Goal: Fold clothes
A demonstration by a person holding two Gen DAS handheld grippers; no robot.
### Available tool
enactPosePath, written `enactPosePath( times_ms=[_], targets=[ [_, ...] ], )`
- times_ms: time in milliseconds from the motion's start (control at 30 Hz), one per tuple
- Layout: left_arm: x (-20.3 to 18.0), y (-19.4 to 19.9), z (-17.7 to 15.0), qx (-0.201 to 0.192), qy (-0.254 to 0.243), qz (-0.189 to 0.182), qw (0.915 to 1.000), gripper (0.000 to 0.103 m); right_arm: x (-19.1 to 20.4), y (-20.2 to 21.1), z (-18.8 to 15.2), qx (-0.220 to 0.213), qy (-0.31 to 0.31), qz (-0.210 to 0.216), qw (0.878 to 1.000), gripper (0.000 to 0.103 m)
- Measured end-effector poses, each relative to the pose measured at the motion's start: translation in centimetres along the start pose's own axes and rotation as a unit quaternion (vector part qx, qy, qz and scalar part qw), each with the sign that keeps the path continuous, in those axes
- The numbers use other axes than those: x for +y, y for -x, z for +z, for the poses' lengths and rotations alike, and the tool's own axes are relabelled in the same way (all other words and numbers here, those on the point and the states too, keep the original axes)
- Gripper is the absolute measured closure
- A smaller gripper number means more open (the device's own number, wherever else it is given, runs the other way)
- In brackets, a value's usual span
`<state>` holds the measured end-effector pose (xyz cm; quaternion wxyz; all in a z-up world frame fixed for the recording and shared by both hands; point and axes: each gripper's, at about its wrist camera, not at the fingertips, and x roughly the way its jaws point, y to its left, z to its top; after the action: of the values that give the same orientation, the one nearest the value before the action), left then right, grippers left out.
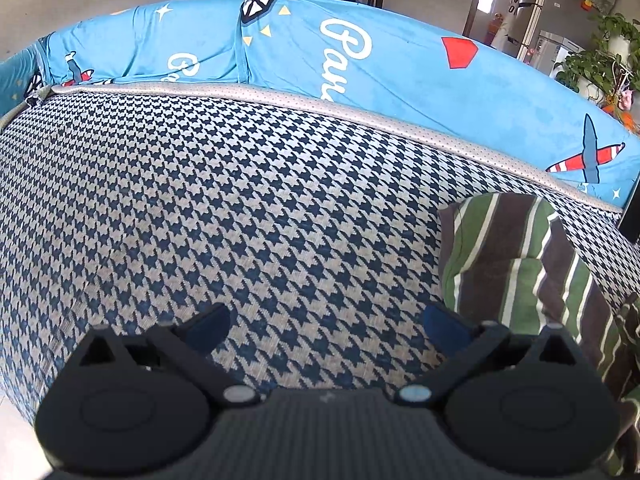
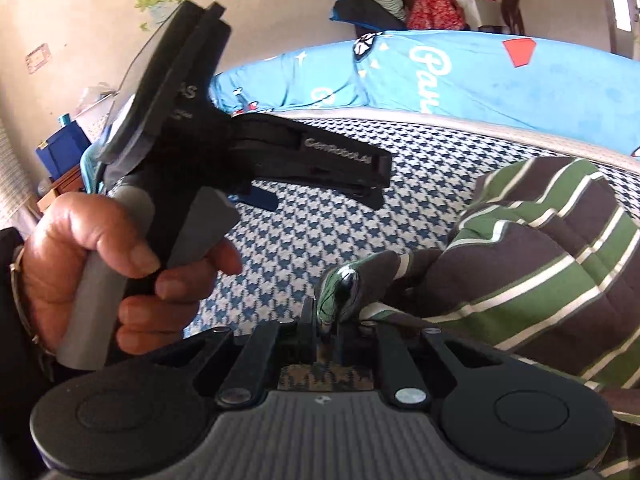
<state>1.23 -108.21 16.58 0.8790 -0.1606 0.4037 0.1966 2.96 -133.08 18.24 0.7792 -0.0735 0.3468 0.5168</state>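
A garment (image 1: 520, 256) striped in green, brown and white lies bunched on the houndstooth cushion (image 1: 240, 208), at the right of the left wrist view. My left gripper (image 1: 326, 326) hovers over bare cushion to the garment's left, open, with nothing between its blue pads (image 1: 208, 326). In the right wrist view the striped garment (image 2: 540, 248) fills the right side. My right gripper (image 2: 326, 320) is shut on a bunched fold at the garment's near left edge. A hand (image 2: 80, 248) at the left holds the other gripper's grey handle above the cushion.
A blue printed cover (image 1: 360, 64) drapes the raised back behind the cushion, with a grey piped edge (image 1: 280, 96) between them. Beyond it are a fridge (image 1: 532, 12) and a potted plant (image 1: 600, 60). A blue box (image 2: 60, 148) stands by the wall at left.
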Motion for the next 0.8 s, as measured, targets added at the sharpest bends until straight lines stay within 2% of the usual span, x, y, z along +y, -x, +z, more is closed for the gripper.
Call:
enactPosePath(
  times_ms=[200, 267, 333, 433, 633, 800],
  targets=[
    [0.9, -0.1, 0.0, 0.006, 0.015, 0.003, 0.9999, 0.0, 1.5, -0.5, -0.2, 0.023, 0.032, 0.04, 0.998, 0.089],
    [0.7, 0.0, -0.1, 0.007, 0.013, 0.003, 0.9999, 0.0, 1.5, 0.0, -0.1, 0.02, 0.038, 0.044, 0.998, 0.066],
    [0.2, -0.1, -0.3, 0.01, 0.006, 0.002, 0.9999, 0.0, 1.5, 0.9, 0.1, 0.006, 0.049, 0.036, 0.998, 0.057],
    [-0.4, -0.2, -0.4, 0.014, -0.003, 0.0, 0.9999, 0.0, 0.8, 2.7, 0.4, -0.018, 0.048, 0.024, 0.998, 0.053],
    [-1.3, -1.2, -0.4, 0.03, -0.001, -0.012, 0.9995, 0.0, -3.2, 4.6, 1.1, -0.038, -0.021, -0.055, 0.998, 0.053],
    [-2.5, -1.9, -0.7, 0.046, -0.005, -0.024, 0.9986, 0.0, -7.9, 5.2, 1.8, -0.04, -0.107, -0.141, 0.983, 0.052]
  ],
)
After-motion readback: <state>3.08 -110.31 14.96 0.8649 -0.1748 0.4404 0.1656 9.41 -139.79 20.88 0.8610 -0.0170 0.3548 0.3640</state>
